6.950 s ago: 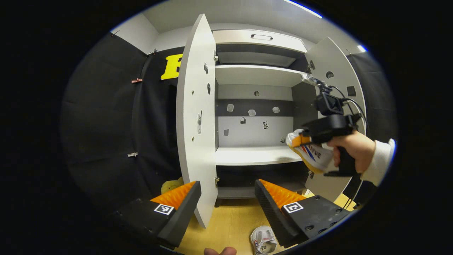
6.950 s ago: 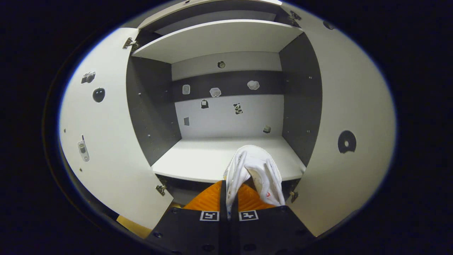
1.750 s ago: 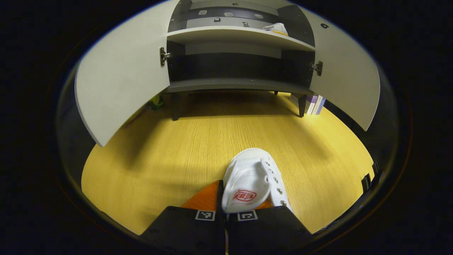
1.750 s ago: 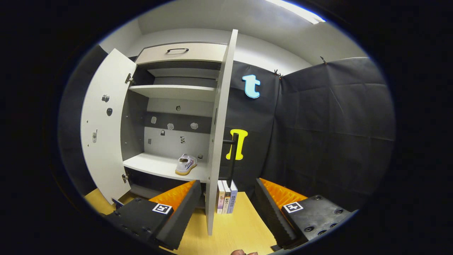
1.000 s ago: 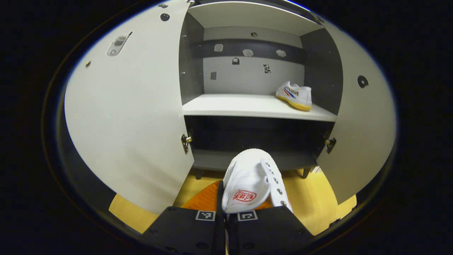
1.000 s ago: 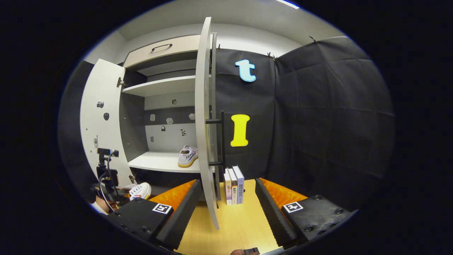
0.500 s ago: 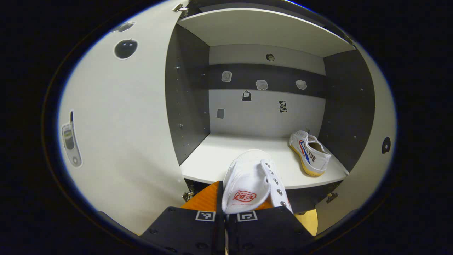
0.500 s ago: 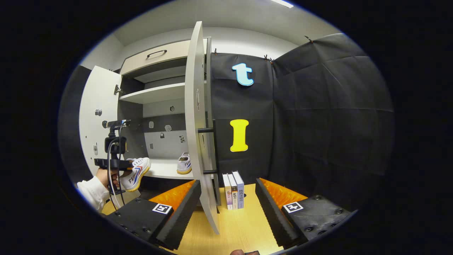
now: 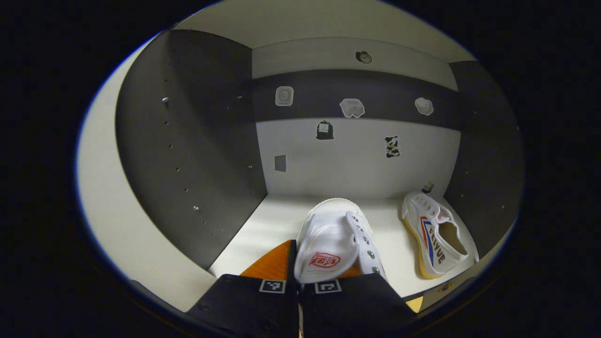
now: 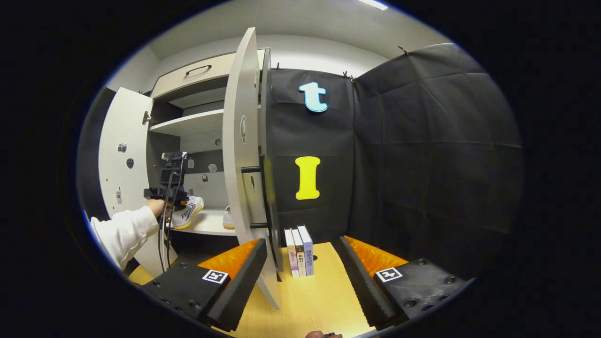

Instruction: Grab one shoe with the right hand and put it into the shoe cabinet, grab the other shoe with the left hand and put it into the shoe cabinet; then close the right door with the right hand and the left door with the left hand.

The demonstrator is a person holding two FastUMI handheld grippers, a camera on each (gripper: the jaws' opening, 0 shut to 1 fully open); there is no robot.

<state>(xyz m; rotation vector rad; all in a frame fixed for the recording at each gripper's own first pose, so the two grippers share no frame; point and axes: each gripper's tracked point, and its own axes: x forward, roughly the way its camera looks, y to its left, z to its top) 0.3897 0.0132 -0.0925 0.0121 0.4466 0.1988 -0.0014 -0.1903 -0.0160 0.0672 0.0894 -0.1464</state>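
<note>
We have the second shoe (image 9: 335,244) clamped in the left gripper (image 9: 300,277) — fingers shut on its heel end, the toe pointing straight ahead into the shoe cabinet (image 9: 188,141). Its long axis runs along our fingers, toward the back wall, and it hangs over the front part of the pale shelf (image 9: 272,220); whether the sole already touches the shelf we cannot tell from this angle.

The first shoe (image 9: 434,234) already lies on the same shelf to the right, near the dark right-hand wall, its toe also toward the back and tipped a little on its side. Between the two shoes there is a strip of bare shelf, so the setting-down should go straight forward and down, with no drift to the right. To the left the shelf is free up to the side wall (a few small stickers (image 9: 351,108) dot the back panel, no hindrance).

Our right gripper (image 10: 298,277) is wide open and holds nothing. It looks at the edge of the right door (image 10: 239,155), which stands ajar with its bar handle (image 10: 259,197) toward the right of the edge — the right hand is plainly the nearer one for that door. Books (image 10: 299,251) stand on the floor just beside the door's foot, clear of the door's swing, we judge. The left door (image 10: 117,155) stands open beyond the sleeve (image 10: 124,232).
</note>
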